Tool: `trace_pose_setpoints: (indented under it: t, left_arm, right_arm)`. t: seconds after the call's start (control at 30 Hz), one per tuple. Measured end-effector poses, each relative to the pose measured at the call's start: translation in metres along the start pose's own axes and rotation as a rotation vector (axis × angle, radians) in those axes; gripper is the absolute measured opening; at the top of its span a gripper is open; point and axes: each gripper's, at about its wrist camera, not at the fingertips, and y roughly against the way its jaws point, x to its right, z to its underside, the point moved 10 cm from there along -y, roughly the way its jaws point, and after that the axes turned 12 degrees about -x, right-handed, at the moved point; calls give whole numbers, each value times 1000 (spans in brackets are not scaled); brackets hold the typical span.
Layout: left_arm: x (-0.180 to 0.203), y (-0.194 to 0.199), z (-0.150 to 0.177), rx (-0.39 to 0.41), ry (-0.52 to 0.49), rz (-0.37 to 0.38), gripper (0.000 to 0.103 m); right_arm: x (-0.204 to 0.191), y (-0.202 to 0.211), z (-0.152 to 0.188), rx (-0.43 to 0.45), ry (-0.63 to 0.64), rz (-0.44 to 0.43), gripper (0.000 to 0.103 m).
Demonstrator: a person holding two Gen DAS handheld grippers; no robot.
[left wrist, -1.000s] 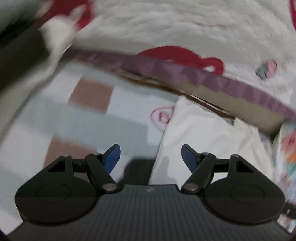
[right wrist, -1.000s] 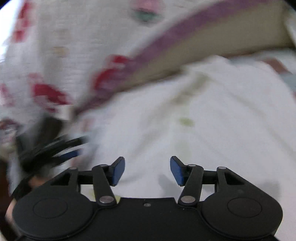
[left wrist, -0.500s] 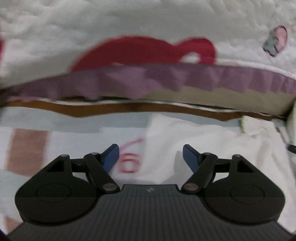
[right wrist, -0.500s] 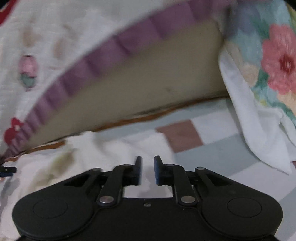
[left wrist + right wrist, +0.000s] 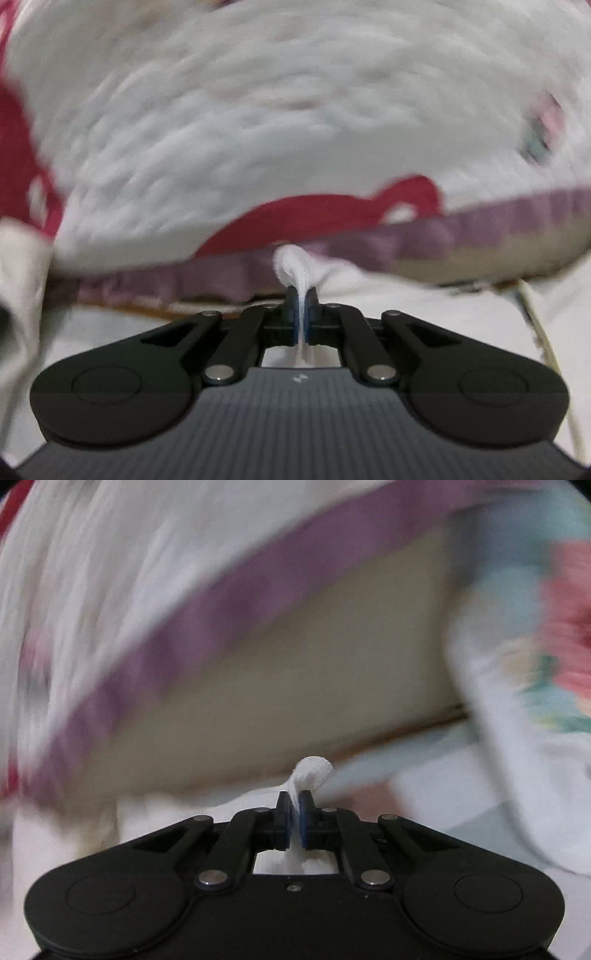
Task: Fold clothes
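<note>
A white garment (image 5: pixel 424 321) lies on the bed in front of me. My left gripper (image 5: pixel 301 295) has its jaws closing tight on a pinched fold of it, and a white tuft (image 5: pixel 295 264) sticks up past the blue pads. In the right wrist view, my right gripper (image 5: pixel 294 801) is closing its jaws on another fold of the white garment (image 5: pixel 314 771). The pads press on the cloth, which bunches above them. The rest of the garment is hidden under both grippers.
A fluffy white blanket with red shapes (image 5: pixel 258 129) and a purple border (image 5: pixel 480 229) rises just behind. Under it shows a beige panel (image 5: pixel 295 701). A floral cloth (image 5: pixel 554 627) hangs at the right, over a checked sheet (image 5: pixel 461 775).
Both grippers went from wide open to closed on folds of the white garment. Each has swung closer to the blanket's purple edge.
</note>
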Motion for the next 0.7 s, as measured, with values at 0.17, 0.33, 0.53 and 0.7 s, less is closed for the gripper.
trace_pose_setpoints:
  t: [0.17,0.33,0.53,0.7]
  left_arm:
    - [-17,-12,18,-54,4,-93,20]
    - [-9,20,52,-53,127,63,62]
    - [6,99,124,-218,202,84,64]
    - [4,180,184,-290,171,92,69]
  right_arm:
    - [-4,-5,2,-34,133,152,7]
    - [-12,20,29,-87,39,266,29]
    - [-65,96,111,-172,-85,-120,50]
    - [-77,146,195,-357,-140,-237,50]
